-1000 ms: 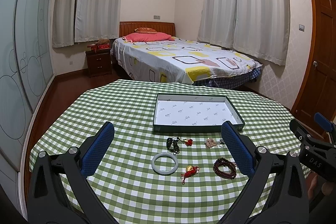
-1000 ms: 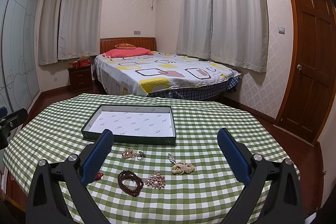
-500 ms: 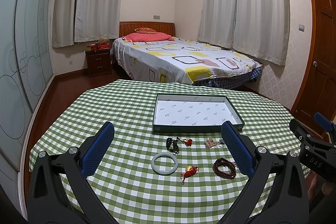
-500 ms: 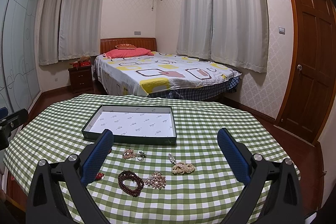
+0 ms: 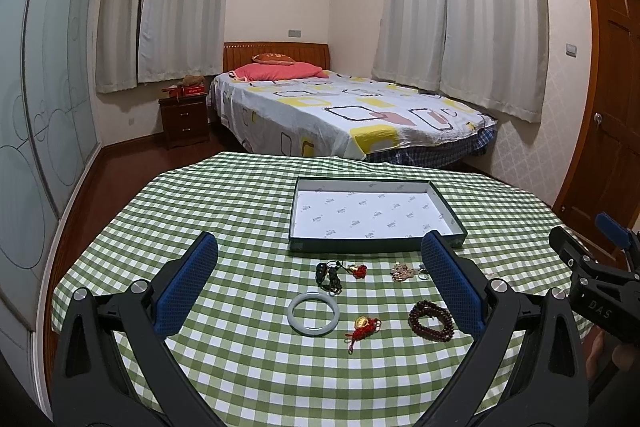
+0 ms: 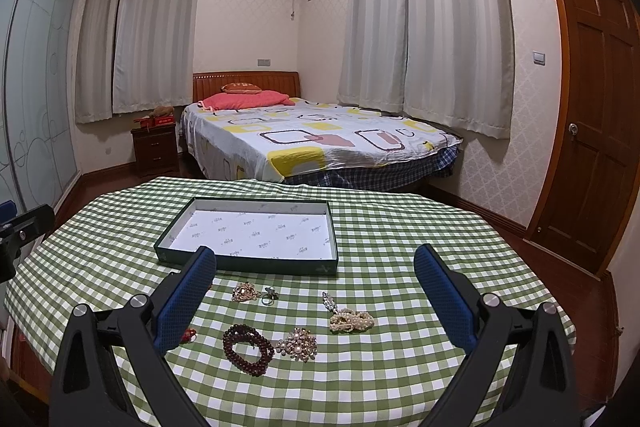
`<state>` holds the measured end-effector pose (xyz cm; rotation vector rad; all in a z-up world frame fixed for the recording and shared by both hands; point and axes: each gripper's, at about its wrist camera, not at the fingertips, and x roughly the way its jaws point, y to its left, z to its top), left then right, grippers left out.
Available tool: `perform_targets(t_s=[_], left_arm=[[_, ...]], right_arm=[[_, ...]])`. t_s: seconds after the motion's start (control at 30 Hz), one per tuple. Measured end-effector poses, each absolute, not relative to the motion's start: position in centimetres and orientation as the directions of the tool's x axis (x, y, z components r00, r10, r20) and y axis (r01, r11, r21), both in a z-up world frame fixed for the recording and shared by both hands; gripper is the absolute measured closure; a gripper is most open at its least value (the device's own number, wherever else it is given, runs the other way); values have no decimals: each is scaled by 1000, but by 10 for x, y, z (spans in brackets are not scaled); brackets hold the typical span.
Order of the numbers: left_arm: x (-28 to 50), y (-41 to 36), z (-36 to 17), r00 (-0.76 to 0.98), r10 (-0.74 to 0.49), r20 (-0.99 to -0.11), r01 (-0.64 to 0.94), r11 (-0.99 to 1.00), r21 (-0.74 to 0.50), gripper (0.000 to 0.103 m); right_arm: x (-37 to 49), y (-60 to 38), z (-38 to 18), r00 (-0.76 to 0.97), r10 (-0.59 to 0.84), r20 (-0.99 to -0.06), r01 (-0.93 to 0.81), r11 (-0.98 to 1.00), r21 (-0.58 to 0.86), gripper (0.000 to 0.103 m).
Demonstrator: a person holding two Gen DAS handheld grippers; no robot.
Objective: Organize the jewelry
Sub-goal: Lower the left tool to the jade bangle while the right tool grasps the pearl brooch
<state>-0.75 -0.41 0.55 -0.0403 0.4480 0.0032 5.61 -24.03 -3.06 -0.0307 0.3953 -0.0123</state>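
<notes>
A shallow dark green box (image 5: 376, 249) with white lining stands on the checked table; it also shows in the right wrist view (image 6: 248, 265). In front of it lie a pale jade bangle (image 5: 313, 313), a dark cord pendant (image 5: 328, 274), a red-and-gold charm (image 5: 363, 326), a dark red bead bracelet (image 5: 431, 319) (image 6: 246, 347), a pearl brooch (image 6: 297, 343), a pearl cluster (image 6: 351, 321), a small gold piece (image 6: 244, 291) and a ring (image 6: 269, 295). My left gripper (image 5: 318, 277) is open and empty above the table. My right gripper (image 6: 314, 285) is open and empty.
The round table (image 5: 224, 211) has a green-and-white checked cloth. Behind it stand a bed (image 5: 340, 115), a nightstand (image 5: 185, 121) and curtains. A wooden door (image 6: 592, 131) is at the right. The right gripper's body (image 5: 596, 283) shows at the left view's right edge.
</notes>
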Motion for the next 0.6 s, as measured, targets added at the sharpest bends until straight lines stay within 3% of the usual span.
perform_targets(t_s=[0.3,0.6], left_arm=[[21,7,-43,871,-16,-491,-5,999,-41,4],[57,19,-107,795,14,-606,-30,999,-16,4]], right_arm=[[73,-241,-68,914,28,-404,-51,998,-46,6],[97,-239,-119,858,83,-507,-111,994,-24,6]])
